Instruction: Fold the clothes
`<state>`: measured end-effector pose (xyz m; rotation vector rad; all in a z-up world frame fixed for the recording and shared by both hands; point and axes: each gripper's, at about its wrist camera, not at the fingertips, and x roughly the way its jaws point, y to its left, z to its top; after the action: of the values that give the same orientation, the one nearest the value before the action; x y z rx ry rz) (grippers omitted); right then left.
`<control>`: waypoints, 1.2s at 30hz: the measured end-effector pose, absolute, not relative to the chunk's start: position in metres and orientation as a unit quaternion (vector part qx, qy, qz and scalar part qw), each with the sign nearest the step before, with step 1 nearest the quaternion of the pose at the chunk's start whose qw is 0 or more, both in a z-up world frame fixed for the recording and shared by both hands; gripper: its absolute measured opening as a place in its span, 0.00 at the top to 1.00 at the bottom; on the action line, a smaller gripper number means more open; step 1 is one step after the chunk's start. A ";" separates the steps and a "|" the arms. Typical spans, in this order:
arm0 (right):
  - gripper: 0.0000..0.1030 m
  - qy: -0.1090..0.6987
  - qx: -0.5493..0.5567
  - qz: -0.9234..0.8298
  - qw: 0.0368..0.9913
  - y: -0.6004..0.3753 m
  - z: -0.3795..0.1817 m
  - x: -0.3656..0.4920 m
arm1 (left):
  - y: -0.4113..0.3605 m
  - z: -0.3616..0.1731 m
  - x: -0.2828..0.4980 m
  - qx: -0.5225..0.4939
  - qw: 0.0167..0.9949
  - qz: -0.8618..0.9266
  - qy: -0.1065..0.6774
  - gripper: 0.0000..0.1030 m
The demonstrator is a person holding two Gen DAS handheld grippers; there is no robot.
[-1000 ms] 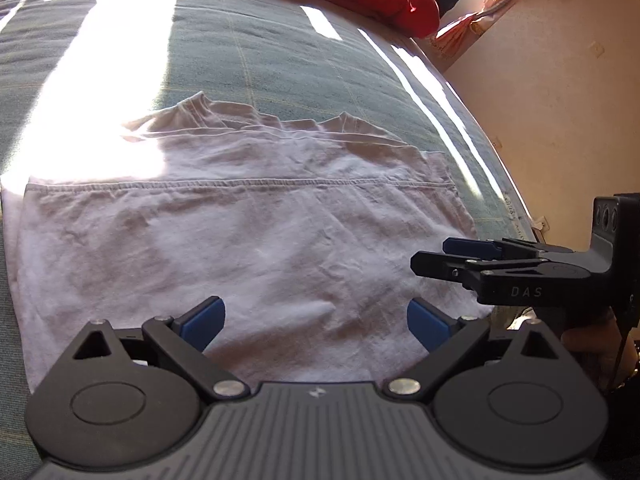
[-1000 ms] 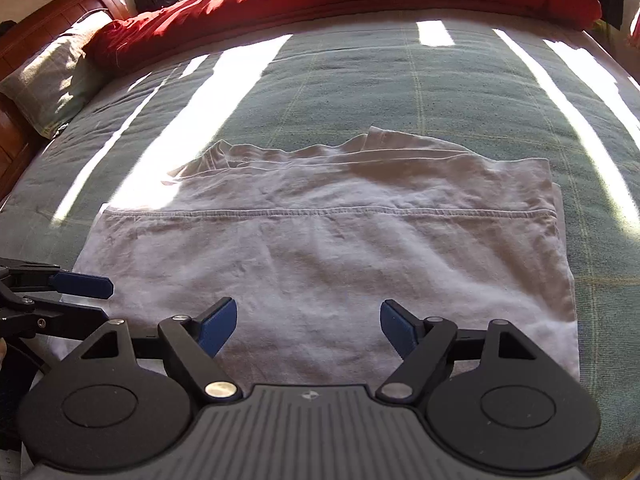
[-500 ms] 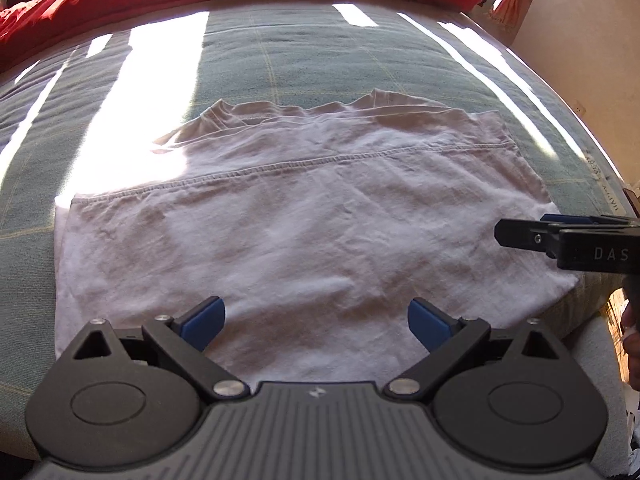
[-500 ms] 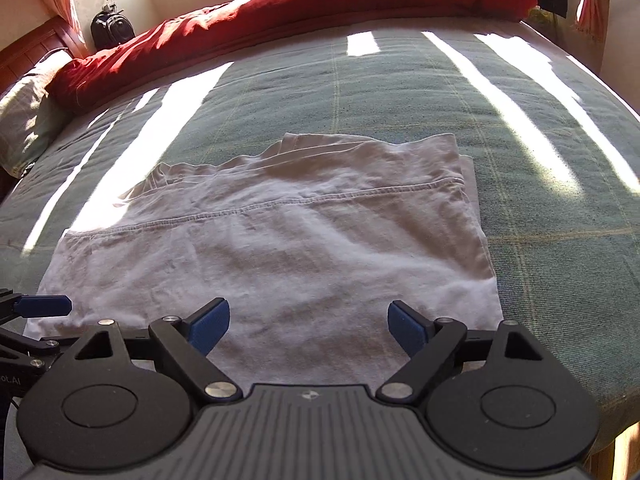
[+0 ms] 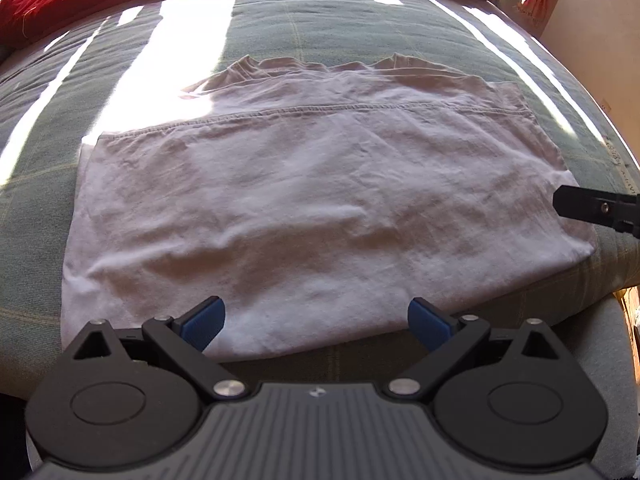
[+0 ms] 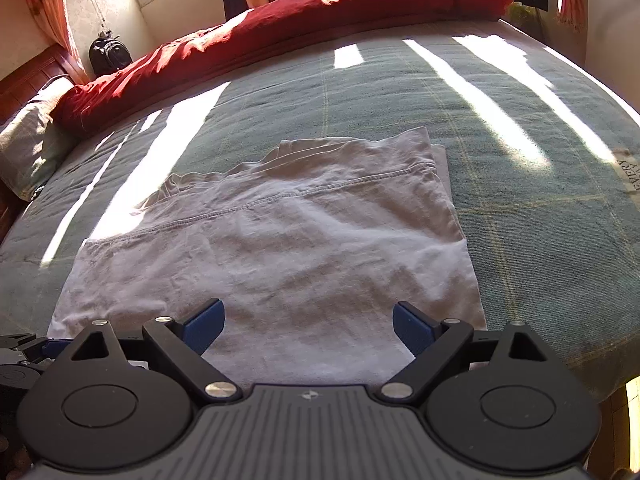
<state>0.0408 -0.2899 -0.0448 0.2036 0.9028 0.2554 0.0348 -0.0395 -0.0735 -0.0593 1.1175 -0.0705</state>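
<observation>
The fingers [image 5: 204,322] of the left gripper [image 5: 316,320] stand wide apart with nothing between them; those of the right gripper [image 6: 307,322] are wide too and opening further, equally empty. Both hover over the near edge of the pale lilac, partly folded cotton T-shirt [image 5: 304,200], which lies flat on the green checked bedspread [image 6: 400,92], its hem turned up over the collar end.

The risks, as I judge them — a pinch at the near edge could catch only the top layer, so the stack slides apart when lifted, or gather bedspread along with it. Uneven pulls by the two hands would skew the fold.

A cloth label [image 6: 631,175] sewn at the bedspread's right edge reads "EVERY" – the rest is cut off.
</observation>
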 end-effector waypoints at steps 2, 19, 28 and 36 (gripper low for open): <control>0.08 0.430 0.097 0.125 0.889 -0.289 -0.042 0.038 | -0.034 -0.081 0.035 -0.039 0.840 -0.028 0.540 0.05; 0.07 0.439 0.092 0.125 0.885 -0.284 -0.045 0.040 | 0.019 -0.077 0.038 -0.091 0.847 0.013 0.524 0.05; 0.07 0.441 0.095 0.141 0.881 -0.279 -0.044 0.047 | 0.086 -0.035 0.060 -0.134 0.877 0.017 0.460 0.05; 0.07 0.444 0.094 0.144 0.879 -0.276 -0.045 0.057 | 0.172 -0.079 0.076 -0.283 0.828 0.029 0.484 0.34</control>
<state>0.0574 -0.2755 -0.0454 0.1963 0.9262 0.2992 0.0758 0.1722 -0.0790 -0.6007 1.0279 0.0620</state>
